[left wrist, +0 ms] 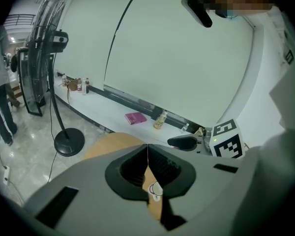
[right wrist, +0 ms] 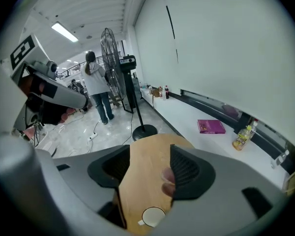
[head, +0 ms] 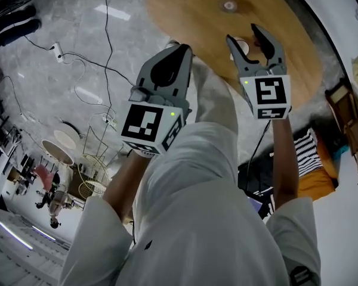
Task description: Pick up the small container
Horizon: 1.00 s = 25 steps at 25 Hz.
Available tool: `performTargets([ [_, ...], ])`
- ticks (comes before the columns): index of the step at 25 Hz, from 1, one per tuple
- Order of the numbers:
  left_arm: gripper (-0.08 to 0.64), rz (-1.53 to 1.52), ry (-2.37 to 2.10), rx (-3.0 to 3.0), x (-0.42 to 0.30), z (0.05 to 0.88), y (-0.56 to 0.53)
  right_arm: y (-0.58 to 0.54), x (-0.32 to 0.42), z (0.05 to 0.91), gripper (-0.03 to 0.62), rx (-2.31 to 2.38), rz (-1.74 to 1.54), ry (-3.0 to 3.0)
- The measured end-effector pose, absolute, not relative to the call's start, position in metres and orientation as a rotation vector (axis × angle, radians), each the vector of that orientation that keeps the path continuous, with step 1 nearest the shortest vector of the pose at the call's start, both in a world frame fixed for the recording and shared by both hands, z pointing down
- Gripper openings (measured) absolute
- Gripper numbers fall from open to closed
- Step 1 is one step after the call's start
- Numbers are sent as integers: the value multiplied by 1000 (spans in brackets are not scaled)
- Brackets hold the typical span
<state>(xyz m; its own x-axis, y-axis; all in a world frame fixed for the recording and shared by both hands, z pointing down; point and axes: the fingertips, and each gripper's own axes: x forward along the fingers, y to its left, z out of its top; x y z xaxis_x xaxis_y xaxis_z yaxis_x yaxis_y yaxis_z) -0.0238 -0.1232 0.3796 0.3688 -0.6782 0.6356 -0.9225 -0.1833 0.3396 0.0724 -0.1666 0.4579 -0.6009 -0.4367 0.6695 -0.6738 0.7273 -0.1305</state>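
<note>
left gripper [left wrist: 147, 149] – closed, empty | right gripper [right wrist: 150, 161] – open over small container [right wrist: 153, 216]

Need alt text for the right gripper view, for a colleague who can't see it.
The right gripper hangs open over a round wooden table, with a small white container on the tabletop low between its jaws, not gripped. Behind, a person stands by a floor fan.

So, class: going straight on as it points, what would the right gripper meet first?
Probably the wooden tabletop, past the small white container seen low between the open jaws of the right gripper; depth is unclear.
</note>
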Motion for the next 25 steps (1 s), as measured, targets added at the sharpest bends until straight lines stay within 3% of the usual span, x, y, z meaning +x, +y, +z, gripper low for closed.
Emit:
performTargets([
  [25, 20, 512, -1344, 1892, -18, 463, -145, -204, 66, 568, 345, 713, 359, -2223],
])
